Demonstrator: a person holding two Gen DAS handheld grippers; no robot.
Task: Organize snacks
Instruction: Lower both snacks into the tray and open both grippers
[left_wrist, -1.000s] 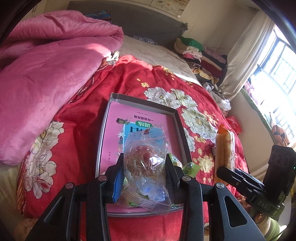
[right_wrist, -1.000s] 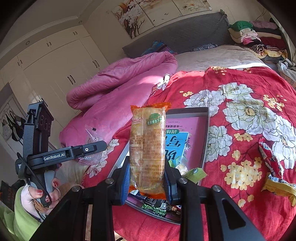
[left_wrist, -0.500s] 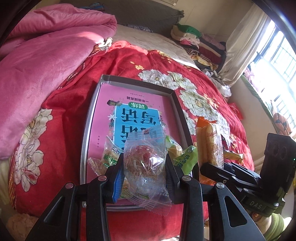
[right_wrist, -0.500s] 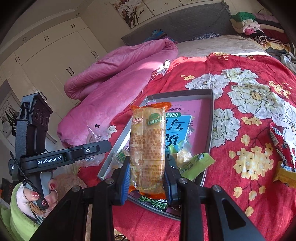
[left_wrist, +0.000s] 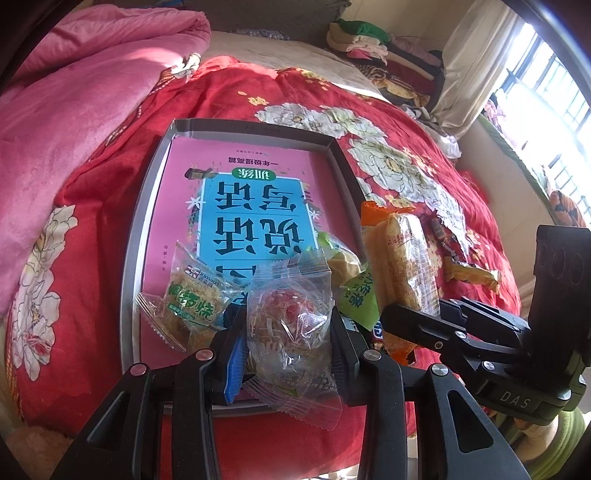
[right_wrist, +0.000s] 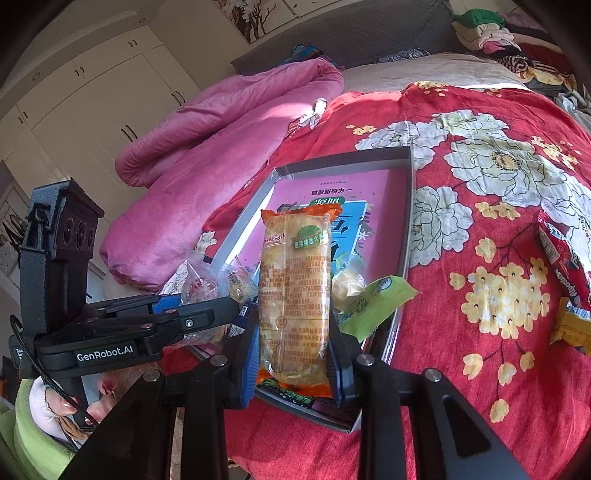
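Two grippers hold one snack each over the near end of the grey tray (left_wrist: 146, 221). The left gripper (left_wrist: 286, 345) clamps a clear candy bag (left_wrist: 291, 317); the right gripper (right_wrist: 291, 363) clamps a long bread pack (right_wrist: 293, 288), standing upright (orange ends up and down). Four packets lie in the tray, on a red flowered blanket (right_wrist: 480, 184) on the bed.

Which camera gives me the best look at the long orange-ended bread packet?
The right wrist view: the long orange-ended bread packet stands front-on, label legible, clamped in the right hand-held gripper. The left wrist view shows the packet only obliquely at the side, its lower end hidden behind that gripper.
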